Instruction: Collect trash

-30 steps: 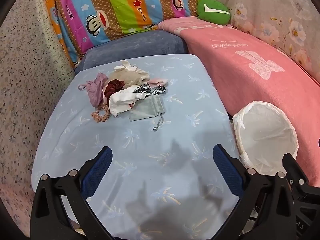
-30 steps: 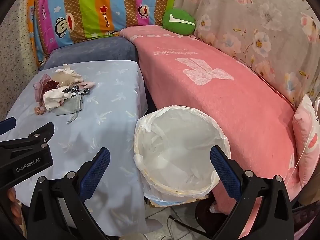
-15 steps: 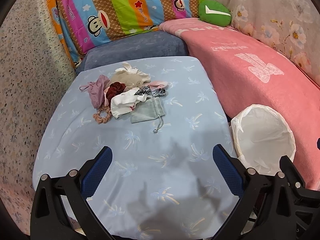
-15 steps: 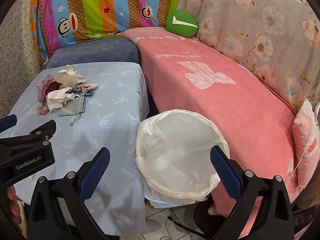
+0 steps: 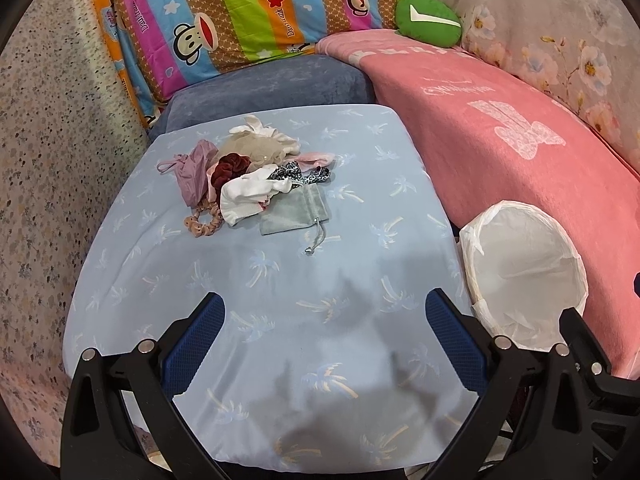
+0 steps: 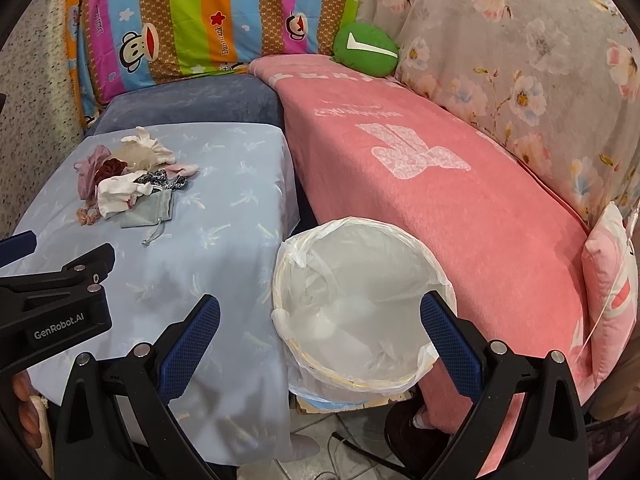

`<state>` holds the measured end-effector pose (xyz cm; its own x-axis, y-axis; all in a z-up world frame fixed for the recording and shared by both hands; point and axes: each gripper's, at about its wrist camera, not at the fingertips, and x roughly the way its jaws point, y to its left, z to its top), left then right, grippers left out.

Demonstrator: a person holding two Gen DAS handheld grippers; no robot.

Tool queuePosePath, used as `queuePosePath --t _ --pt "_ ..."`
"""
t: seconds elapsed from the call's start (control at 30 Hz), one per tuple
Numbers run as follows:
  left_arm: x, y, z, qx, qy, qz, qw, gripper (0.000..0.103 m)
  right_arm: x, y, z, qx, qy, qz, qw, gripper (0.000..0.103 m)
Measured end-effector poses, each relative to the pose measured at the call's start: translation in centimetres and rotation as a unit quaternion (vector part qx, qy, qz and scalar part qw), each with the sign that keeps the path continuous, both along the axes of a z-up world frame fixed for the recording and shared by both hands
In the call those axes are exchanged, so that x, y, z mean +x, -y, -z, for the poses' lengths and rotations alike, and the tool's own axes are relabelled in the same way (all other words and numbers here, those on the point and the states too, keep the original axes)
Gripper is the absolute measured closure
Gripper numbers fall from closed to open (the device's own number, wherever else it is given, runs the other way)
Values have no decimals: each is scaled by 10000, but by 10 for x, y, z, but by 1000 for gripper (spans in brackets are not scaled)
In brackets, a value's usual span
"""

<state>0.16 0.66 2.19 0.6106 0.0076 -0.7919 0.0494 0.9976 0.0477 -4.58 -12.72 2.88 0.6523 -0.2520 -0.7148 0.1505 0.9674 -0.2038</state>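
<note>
We hold the left gripper [image 5: 324, 344] and right gripper [image 6: 320, 340] spread wide, empty. Only our right view shows the whole lined trash bin [image 6: 436, 280]; beyond, fabric scraps [image 5: 248, 176] pile on the blue-sheeted table [image 5: 200, 280].

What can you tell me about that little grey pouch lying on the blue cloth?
The grey pouch is a small, soft drawstring bag, velvety-looking fabric, lying flat and apparently empty on the blue palm-print cover. Its cord trails toward the camera, ending in a small bead. It sits at the near edge of the pile, its far corner tucked under the white cloth. Neither gripper touches it.
</note>
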Motion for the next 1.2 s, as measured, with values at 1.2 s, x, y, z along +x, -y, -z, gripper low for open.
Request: queuePosePath --t 1.2 --pt "1 -1 -3 7 19 -1 10000 7 1 2 -8 -28 54 -15 10000 6"
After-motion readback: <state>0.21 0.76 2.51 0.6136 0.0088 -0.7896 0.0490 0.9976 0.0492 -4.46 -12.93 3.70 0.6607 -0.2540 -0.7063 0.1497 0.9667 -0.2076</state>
